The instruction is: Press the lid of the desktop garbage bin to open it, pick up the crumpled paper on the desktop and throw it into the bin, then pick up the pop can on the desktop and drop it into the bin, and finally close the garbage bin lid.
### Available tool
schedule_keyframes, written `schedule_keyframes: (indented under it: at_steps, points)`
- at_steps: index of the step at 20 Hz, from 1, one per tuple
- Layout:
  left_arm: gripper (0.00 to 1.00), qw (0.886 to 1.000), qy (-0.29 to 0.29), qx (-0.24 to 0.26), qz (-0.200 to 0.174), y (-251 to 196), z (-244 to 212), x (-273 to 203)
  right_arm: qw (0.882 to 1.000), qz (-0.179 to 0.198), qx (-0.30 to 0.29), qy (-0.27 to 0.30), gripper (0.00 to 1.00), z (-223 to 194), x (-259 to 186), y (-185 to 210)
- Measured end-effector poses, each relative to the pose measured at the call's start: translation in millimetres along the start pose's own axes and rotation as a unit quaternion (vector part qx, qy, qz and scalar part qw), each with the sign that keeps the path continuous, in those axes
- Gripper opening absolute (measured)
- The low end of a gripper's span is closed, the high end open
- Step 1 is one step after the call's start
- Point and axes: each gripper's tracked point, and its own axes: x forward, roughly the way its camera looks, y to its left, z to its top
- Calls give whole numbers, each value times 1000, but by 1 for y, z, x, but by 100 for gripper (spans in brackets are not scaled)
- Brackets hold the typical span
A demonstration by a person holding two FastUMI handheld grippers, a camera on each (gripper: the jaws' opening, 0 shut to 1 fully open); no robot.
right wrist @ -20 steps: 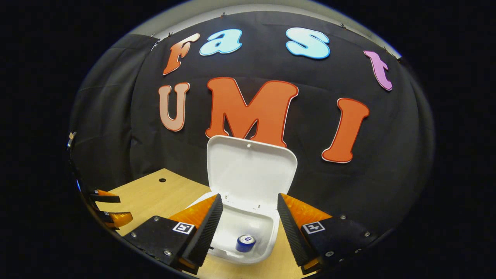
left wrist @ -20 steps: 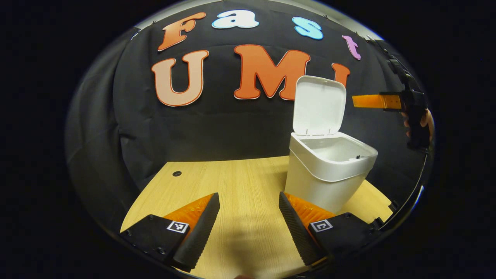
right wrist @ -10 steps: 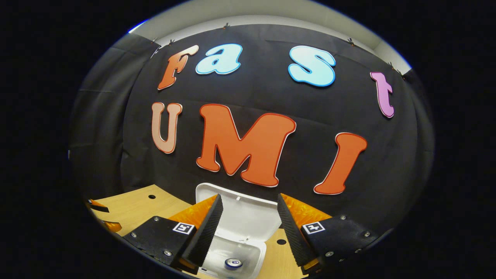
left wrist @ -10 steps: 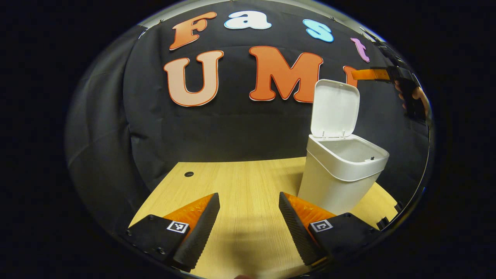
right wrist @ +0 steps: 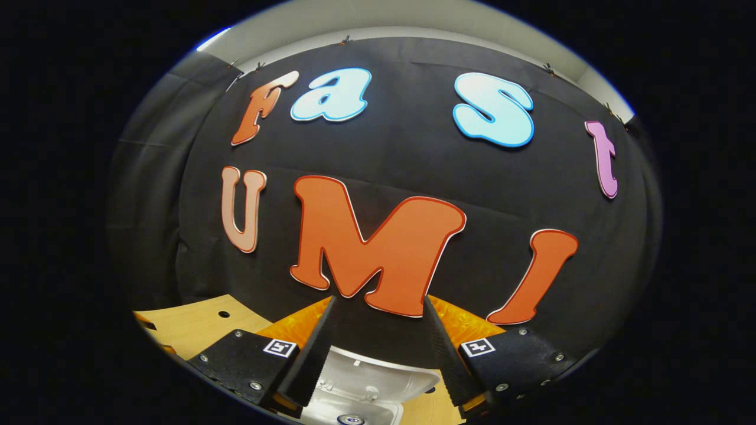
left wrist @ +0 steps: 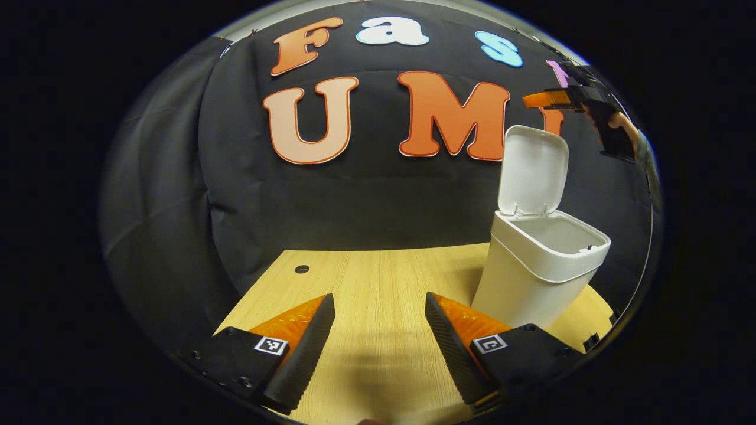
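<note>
Far left in the left gripper view, the wooden desktop point(left wrist: 378, 277) meets the black cloth wall, a small round hole point(left wrist: 302, 269) sitting near its back left corner. Open wood stretches from there toward the camera, a broad bare lane. The left gripper point(left wrist: 380, 345) hangs low over that lane, jaws spread wide, nothing between them, just a soft shadow on the wood beneath.

Sliding right: the white garbage bin point(left wrist: 534, 283) stands near the desk's right edge, well apart from the left gripper's fingers. Its lid point(left wrist: 533, 168) is flipped up, standing nearly upright at the back, mouth open. Above and right of the lid, the right gripper point(left wrist: 534, 99) floats high, clear of the lid's top edge, a hand point(left wrist: 620, 127) wrapped on its handle.

In the right gripper view, its fingers point(right wrist: 307, 360) stand parted and empty over the bin, lid rim just beneath them. Down at the bottom edge, the pop can point(right wrist: 351, 419) peeks from inside the bin. The crumpled paper I cannot make out.
</note>
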Motion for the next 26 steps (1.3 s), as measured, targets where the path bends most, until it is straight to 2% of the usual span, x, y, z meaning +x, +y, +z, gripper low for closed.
schedule_keyframes:
  at_steps: [4,6,8,15,20,25,26]
  points:
    - [98,1000,3,0,10,8,-1,9,999,-2,22,36,86,-24,22,2]
    - [98,1000,7,0,12,9,-1,12,996,5,27,80,86,-50,22,6]
    - [98,1000,9,0,11,8,-2,14,995,19,58,75,87,-51,25,13]
    - [98,1000,11,15,-2,4,2,14,994,21,65,89,86,-63,-1,15]
    - [100,999,8,32,-9,6,5,12,992,13,64,111,86,-90,-26,21]
    - [98,999,8,44,-23,2,8,15,988,3,76,133,86,-116,-51,22]
    - [100,999,8,45,-26,-1,7,14,987,1,76,140,86,-122,-56,22]
